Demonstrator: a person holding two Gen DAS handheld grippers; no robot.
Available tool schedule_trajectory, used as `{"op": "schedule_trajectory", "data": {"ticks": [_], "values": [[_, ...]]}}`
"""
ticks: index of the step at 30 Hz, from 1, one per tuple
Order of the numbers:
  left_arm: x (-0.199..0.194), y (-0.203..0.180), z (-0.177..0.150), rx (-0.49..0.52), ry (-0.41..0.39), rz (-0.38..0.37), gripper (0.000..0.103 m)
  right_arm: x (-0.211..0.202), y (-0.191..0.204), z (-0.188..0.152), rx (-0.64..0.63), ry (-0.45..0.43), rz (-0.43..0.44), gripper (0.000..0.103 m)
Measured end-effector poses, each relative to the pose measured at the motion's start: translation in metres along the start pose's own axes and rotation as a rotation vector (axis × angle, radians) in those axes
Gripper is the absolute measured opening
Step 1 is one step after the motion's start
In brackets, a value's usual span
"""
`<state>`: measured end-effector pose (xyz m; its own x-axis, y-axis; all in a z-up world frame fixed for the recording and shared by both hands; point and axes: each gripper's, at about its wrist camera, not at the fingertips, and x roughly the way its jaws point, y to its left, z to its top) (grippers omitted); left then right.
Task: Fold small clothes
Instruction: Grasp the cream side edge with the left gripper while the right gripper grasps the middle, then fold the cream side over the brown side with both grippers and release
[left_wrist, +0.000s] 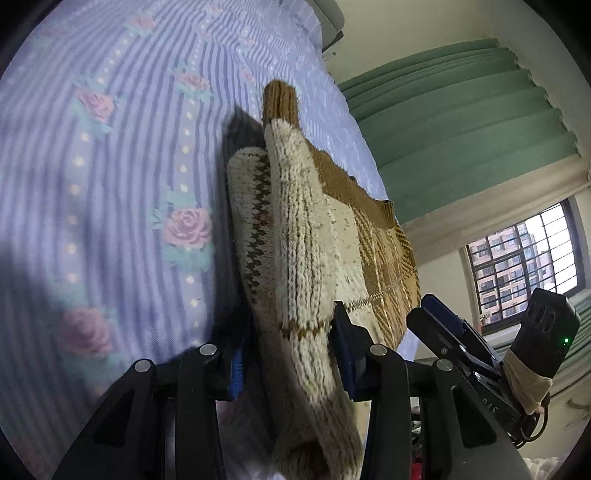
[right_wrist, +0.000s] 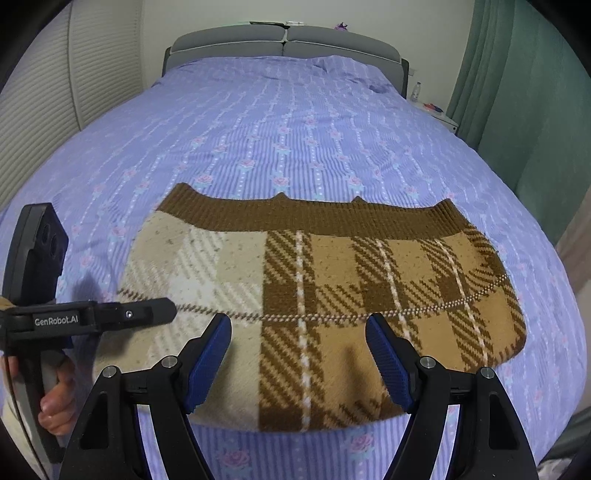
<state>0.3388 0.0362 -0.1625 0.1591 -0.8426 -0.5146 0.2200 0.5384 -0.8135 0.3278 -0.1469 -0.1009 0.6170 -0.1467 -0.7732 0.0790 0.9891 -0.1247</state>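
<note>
A small brown-and-cream plaid knit sweater (right_wrist: 317, 306) lies on the bed with its dark brown ribbed hem at the far side. My left gripper (left_wrist: 291, 350) is shut on a cream sleeve of the sweater (left_wrist: 295, 229) and holds it up off the bed at the sweater's left edge; it shows in the right wrist view (right_wrist: 162, 308). My right gripper (right_wrist: 299, 354) is open and empty, just above the sweater's near middle; it also shows in the left wrist view (left_wrist: 436, 314).
The bed is covered by a lilac striped sheet with roses (right_wrist: 295, 129). A grey headboard (right_wrist: 284, 44) stands at the far end. Green curtains (right_wrist: 524, 110) and a white nightstand (right_wrist: 439, 114) stand on the right, a window (left_wrist: 524, 266) beyond.
</note>
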Motion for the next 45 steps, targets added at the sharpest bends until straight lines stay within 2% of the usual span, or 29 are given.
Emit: {"op": "schedule_trajectory", "data": {"ticks": [6,8,10,12,17,19,20,26,31,34,40,45], "values": [[0.012,-0.008,0.000,-0.031,0.003,0.020,0.033,0.006,-0.018,0.001,0.040,0.000,0.019,0.075],[0.005,-0.003,-0.001,-0.058,0.002,0.024,0.030,0.006,-0.025,0.000,0.055,-0.004,0.030,0.071],[-0.003,-0.005,-0.002,-0.073,-0.019,0.034,0.028,0.007,-0.030,-0.002,0.062,0.005,0.047,0.054],[-0.011,-0.015,-0.004,-0.067,-0.049,0.068,0.027,0.008,-0.031,-0.004,0.060,0.015,0.062,0.046],[-0.020,-0.046,-0.008,-0.023,-0.083,0.160,0.025,0.014,-0.029,-0.008,0.032,0.031,0.124,0.042],[-0.022,-0.054,-0.010,-0.019,-0.085,0.179,0.025,0.028,-0.026,-0.009,0.017,0.074,0.137,0.026],[-0.022,-0.060,-0.011,-0.013,-0.083,0.199,0.025,0.033,-0.025,-0.009,0.016,0.085,0.150,0.024],[-0.018,-0.091,-0.009,0.025,-0.071,0.315,0.024,0.058,-0.032,-0.005,0.068,0.114,0.202,0.023],[-0.015,-0.131,-0.001,0.005,-0.042,0.404,0.024,0.060,-0.049,0.004,0.099,0.159,0.297,0.023],[-0.006,-0.170,0.007,0.023,-0.001,0.492,0.024,0.030,-0.079,0.008,0.162,0.082,0.347,0.023],[0.039,-0.238,0.025,0.108,0.041,0.613,0.024,-0.026,-0.152,-0.001,0.240,-0.060,0.285,0.023],[0.094,-0.281,0.039,0.120,0.063,0.660,0.024,-0.041,-0.208,-0.012,0.287,-0.100,0.224,0.023]]}}
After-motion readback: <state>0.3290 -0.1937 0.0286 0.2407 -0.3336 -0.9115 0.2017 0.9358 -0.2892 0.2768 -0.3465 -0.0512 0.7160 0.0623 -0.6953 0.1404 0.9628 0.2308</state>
